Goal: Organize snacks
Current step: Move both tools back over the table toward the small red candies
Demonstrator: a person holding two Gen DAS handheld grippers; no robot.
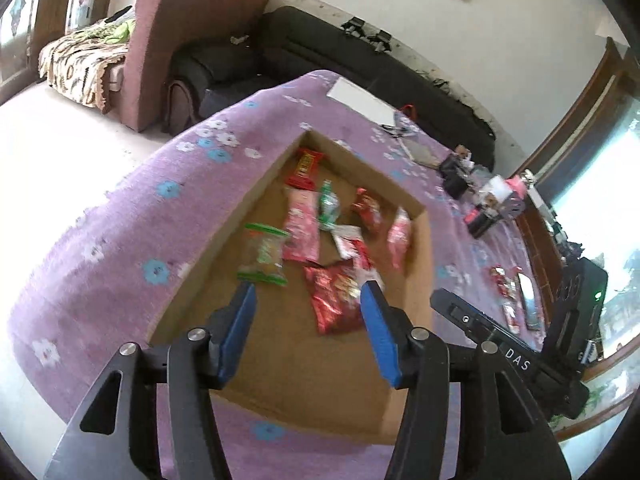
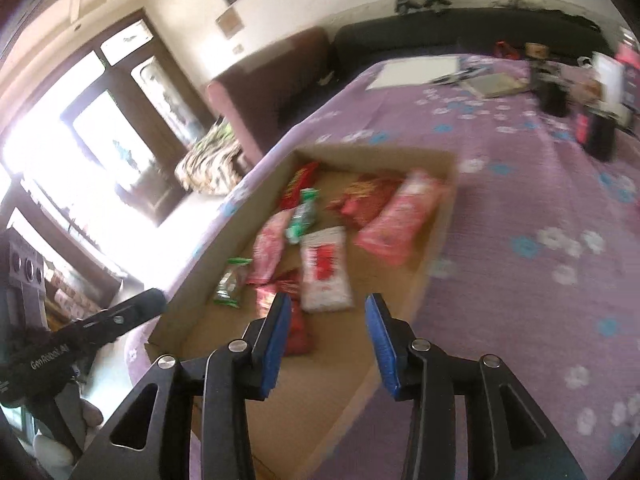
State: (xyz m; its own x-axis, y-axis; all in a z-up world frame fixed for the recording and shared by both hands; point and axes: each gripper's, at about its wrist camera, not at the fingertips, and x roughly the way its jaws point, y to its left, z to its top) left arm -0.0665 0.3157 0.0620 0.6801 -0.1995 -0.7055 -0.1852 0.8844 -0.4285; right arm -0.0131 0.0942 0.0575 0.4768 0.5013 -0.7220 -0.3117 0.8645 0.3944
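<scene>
A shallow cardboard box (image 1: pixel 276 168) (image 2: pixel 440 216) sits on a purple flowered cloth and holds several snack packets. Among them are a red crinkled bag (image 1: pixel 334 300) (image 2: pixel 298 332), a green-edged clear packet (image 1: pixel 264 254) (image 2: pixel 232 280), pink packets (image 1: pixel 302 224) (image 2: pixel 400 220) and a white and red packet (image 2: pixel 324 268). My left gripper (image 1: pixel 308 300) is open and empty above the near part of the box. My right gripper (image 2: pixel 328 312) is open and empty above the box's near end. More red snacks (image 1: pixel 504 284) lie on the cloth right of the box.
The purple cloth (image 1: pixel 120 240) (image 2: pixel 520 200) covers the table. Dark bottles and small items (image 1: pixel 480 196) (image 2: pixel 560 88) stand at the far right, with a white sheet (image 1: pixel 360 98) (image 2: pixel 416 72). Sofas (image 1: pixel 192 40) stand behind. The other gripper's body (image 1: pixel 520 352) (image 2: pixel 80 340) shows in each view.
</scene>
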